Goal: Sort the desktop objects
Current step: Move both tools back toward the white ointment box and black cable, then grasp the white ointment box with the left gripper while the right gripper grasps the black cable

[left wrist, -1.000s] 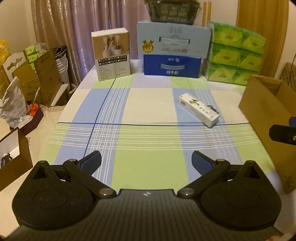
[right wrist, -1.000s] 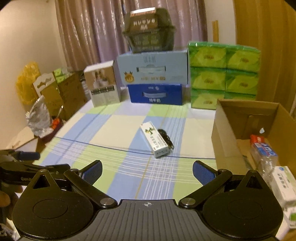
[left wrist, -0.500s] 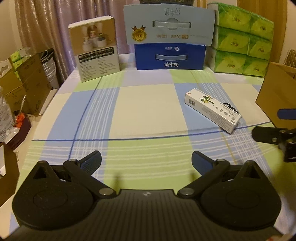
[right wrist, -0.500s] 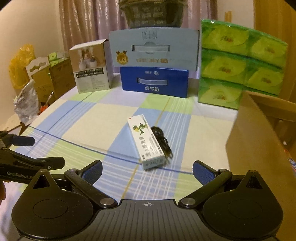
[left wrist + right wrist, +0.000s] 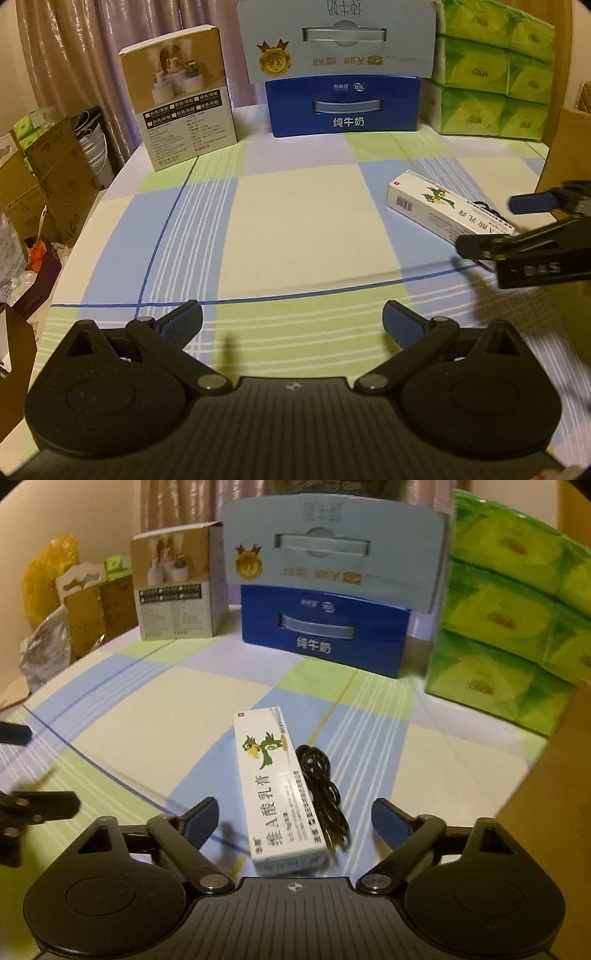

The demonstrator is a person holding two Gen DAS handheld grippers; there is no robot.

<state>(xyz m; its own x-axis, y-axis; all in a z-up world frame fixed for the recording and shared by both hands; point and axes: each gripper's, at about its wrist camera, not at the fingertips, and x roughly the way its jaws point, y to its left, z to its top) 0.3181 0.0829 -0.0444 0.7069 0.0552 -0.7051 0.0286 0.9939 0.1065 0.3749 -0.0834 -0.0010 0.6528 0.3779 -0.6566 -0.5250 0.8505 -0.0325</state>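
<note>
I'm holding my right claw [image 5: 291, 821] wide around the near end of the box [image 5: 277, 782], cable [image 5: 321, 786] touching its right; left claw [image 5: 291, 325] is hanging wide over the bench [image 5: 295, 229].

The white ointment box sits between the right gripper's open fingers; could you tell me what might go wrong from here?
1. The black cable lies against the white ointment box, so closing the right gripper might catch it too.
2. The cardboard box stands close on the right; a swing could clip its wall.
3. The left gripper is open nearby and could collide.
</note>
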